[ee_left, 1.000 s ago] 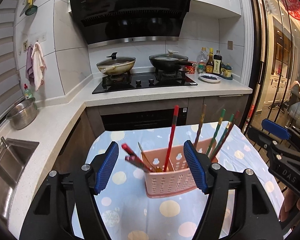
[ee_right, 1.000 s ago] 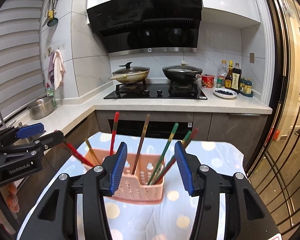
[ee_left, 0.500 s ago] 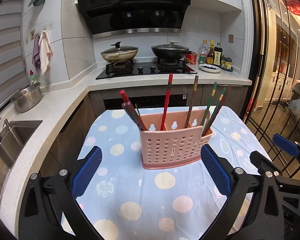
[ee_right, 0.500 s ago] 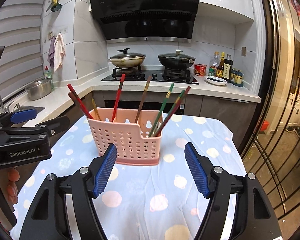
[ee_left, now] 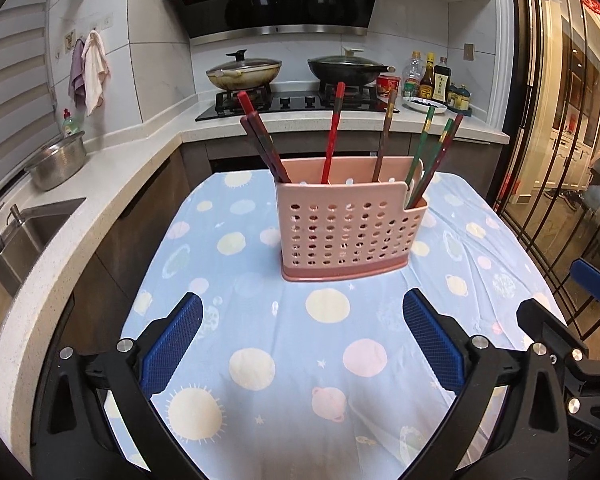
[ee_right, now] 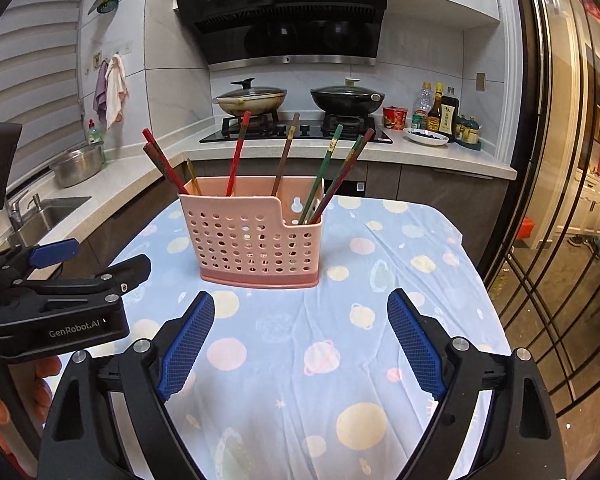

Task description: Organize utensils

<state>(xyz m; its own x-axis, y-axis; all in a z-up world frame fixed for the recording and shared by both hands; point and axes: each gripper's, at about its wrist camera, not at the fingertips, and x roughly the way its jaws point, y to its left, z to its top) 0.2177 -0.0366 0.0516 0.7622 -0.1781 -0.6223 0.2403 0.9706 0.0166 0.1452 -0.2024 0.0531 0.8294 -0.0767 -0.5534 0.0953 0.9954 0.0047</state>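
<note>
A pink utensil caddy [ee_left: 348, 220] stood at frame centre on the spotted tablecloth [ee_left: 260, 360], chopsticks [ee_left: 332, 132] leaning in its compartments. The left gripper [ee_left: 302, 344] and right gripper [ee_right: 300, 344], low in frame, hung spread and empty, the right having just been widening. Judged best: approach 1 chopstick from above and pinch its upper end, clear of its neighbours.
</note>
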